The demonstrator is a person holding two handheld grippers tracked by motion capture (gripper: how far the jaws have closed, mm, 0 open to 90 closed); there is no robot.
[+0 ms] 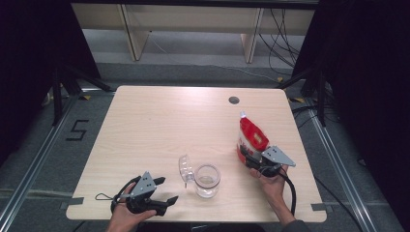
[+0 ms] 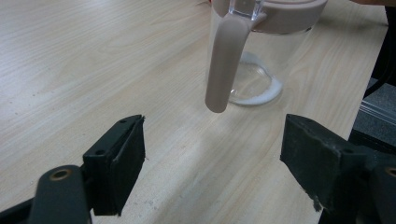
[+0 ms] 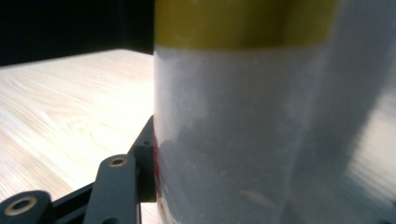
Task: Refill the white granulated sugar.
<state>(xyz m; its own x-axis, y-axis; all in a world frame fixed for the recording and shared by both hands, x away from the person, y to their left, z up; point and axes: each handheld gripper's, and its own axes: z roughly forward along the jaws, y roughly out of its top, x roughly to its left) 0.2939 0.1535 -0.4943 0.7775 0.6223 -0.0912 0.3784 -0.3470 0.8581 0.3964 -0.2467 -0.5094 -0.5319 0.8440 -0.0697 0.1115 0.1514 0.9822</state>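
1. Between the jaws of the right gripper (image 1: 251, 157) stood a red-and-white pouch (image 1: 251, 135) with a white spout at its top; in the right gripper view the pouch (image 3: 243, 140) sat against the inner face of the one jaw visible there, showing a translucent white wall under a yellow band. The gripper pinched the pouch near its lower end, and the pouch stood roughly upright on the bench (image 1: 159, 121).
2. Ahead of the left gripper (image 1: 162, 190), its jaws spread wide with nothing between them, stood a clear glass jar (image 1: 207, 180). In the left gripper view the jar (image 2: 261, 60) lay just beyond the fingertips, with a little white powder at its bottom and a pale pink rim.
3. Hinged open beside the jar, on the side toward the left gripper, was a clear lid (image 1: 185, 166); a pale pink strap (image 2: 226, 60) hung down the jar's front.
4. Both grippers were held low at the near edge of the bench, well apart, the jar between them.
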